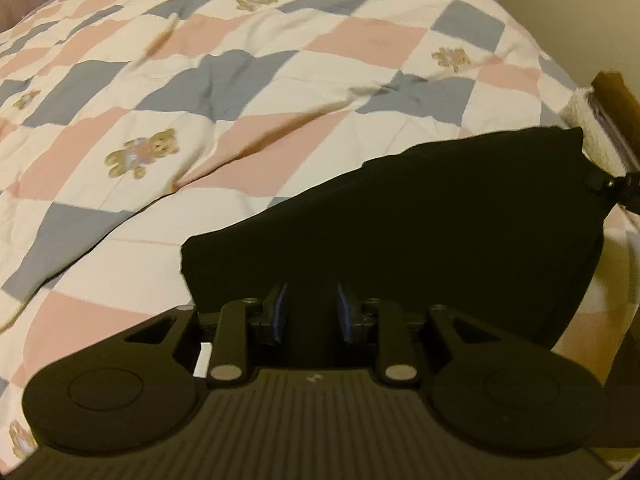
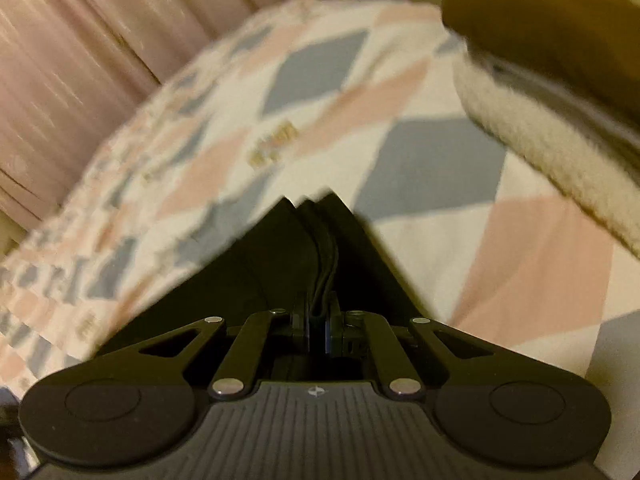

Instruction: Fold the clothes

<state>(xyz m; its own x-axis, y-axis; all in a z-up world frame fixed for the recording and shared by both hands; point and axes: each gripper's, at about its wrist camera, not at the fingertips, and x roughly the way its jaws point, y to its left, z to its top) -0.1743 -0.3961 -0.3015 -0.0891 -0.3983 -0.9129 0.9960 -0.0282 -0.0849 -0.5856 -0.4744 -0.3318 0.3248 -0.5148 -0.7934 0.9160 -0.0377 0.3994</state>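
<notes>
A black garment (image 1: 420, 220) lies stretched across the checked quilt (image 1: 200, 80) in the left wrist view. My left gripper (image 1: 311, 304) is open at the garment's near edge, its blue pads (image 1: 280, 308) apart with dark cloth lying between and beyond them. At the far right, my right gripper (image 1: 616, 184) pinches the garment's far corner and pulls it taut. In the right wrist view that gripper (image 2: 319, 320) is shut on a bunched fold of the black garment (image 2: 280, 260), which spreads out in a peak in front of the fingers.
The quilt (image 2: 420, 152) with pink, blue and white squares and teddy bears covers the bed. A cream fleece blanket (image 2: 540, 140) with a brown item (image 2: 560, 20) on it lies at the right. Pink curtains (image 2: 80, 40) hang behind the bed.
</notes>
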